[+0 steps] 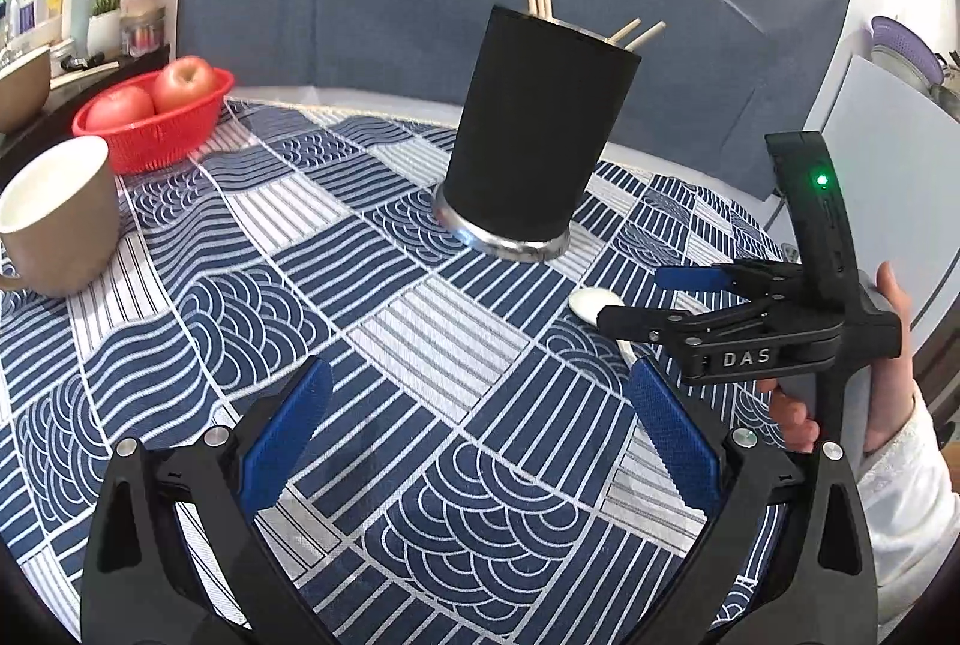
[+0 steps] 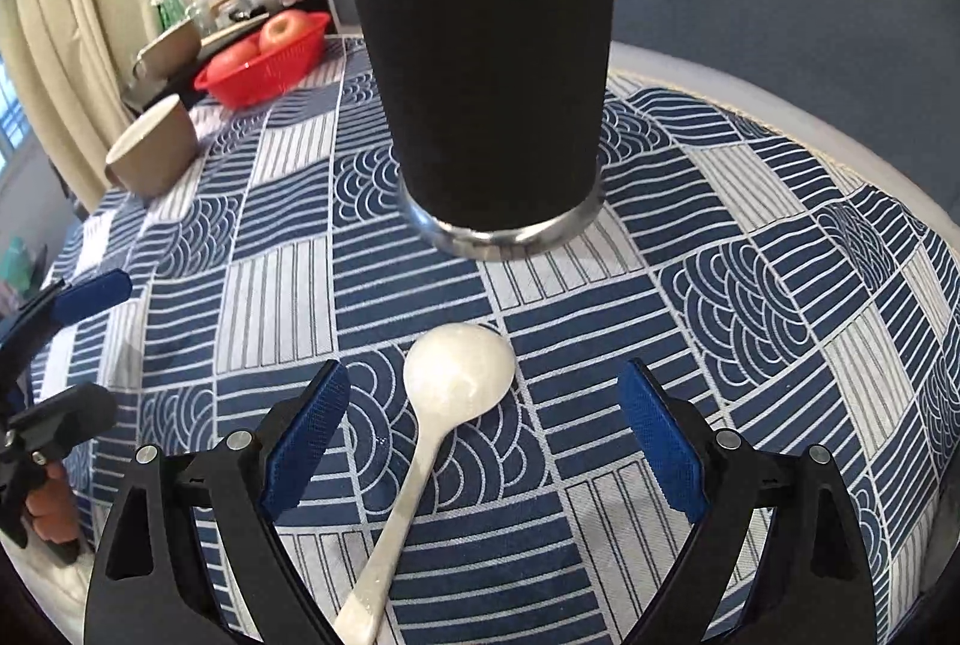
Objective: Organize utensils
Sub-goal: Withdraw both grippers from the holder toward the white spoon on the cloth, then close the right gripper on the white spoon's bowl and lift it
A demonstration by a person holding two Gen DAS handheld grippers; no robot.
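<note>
The right claw (image 2: pixel 483 426) hangs wide open over one white spoon (image 2: pixel 447 387) lying on the table (image 2: pixel 750 237), pads clear of it. The left claw (image 1: pixel 480 420) is open and empty. Beyond stands one black holder (image 2: pixel 486 63) with five chopsticks (image 1: pixel 543 2). Farther left: one mug (image 1: pixel 57 219), one red basket (image 1: pixel 153 123), two apples (image 1: pixel 183 81).

Both views are bright and evenly lit with soft, faint shadows, a dull gleam on the steel base of the holder (image 2: pixel 510 231), sharp focus in the middle, and strong fisheye bending with dark vignetted corners that curves the bench (image 1: pixel 420 321) edges.
</note>
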